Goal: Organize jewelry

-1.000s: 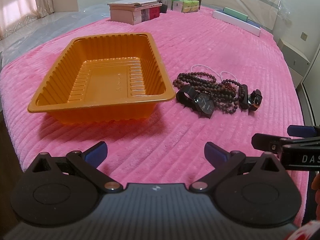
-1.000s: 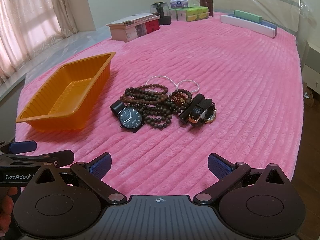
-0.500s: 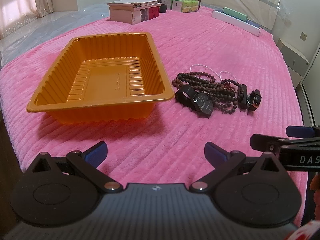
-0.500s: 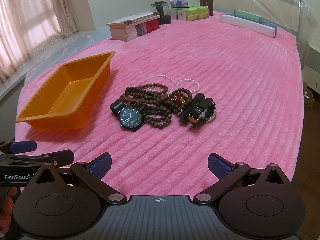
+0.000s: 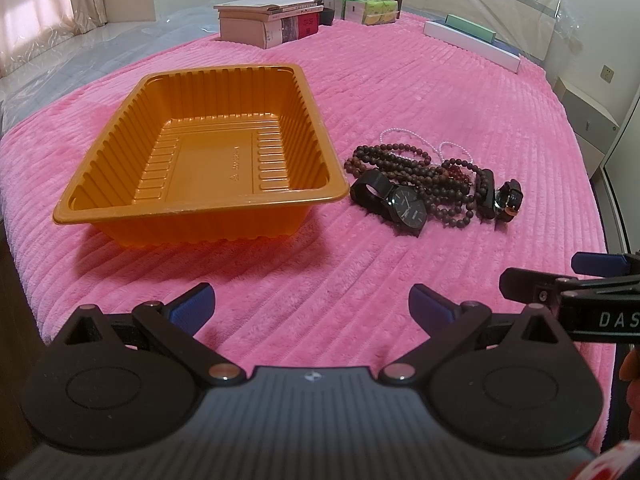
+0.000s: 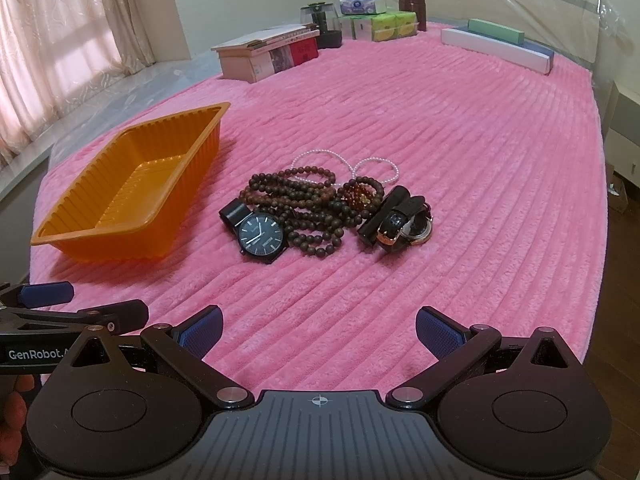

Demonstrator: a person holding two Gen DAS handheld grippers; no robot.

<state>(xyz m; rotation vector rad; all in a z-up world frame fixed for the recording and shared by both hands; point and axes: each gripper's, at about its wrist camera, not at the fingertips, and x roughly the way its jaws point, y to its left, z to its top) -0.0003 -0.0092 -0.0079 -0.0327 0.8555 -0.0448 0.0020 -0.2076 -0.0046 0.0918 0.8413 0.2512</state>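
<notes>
An empty orange plastic tray [image 5: 100, 210] [image 6: 120, 232] sits on the pink blanket. To its right lies a jewelry pile: a black watch [image 5: 404, 204] [image 6: 260, 236], dark wooden bead strands [image 5: 416, 168] [image 6: 308, 204], a white pearl strand [image 5: 404, 133] [image 6: 320, 156], a red bead bracelet [image 6: 358, 194] and a second watch with a dark strap [image 5: 506, 200] [image 6: 404, 224]. My left gripper [image 5: 311, 305] is open and empty, short of the tray. My right gripper [image 6: 318, 327] is open and empty, short of the pile. Each gripper shows at the edge of the other's view.
The pink ribbed blanket [image 6: 460, 152] covers the bed. At the far edge stand a stack of books and boxes [image 6: 268, 54], tissue packs [image 6: 376, 20] and a long white box [image 6: 500, 48]. A curtained window [image 6: 52, 40] is on the left.
Both grippers have drifted slightly; the tray and jewelry sit where they were. Both grippers stay open and empty.
</notes>
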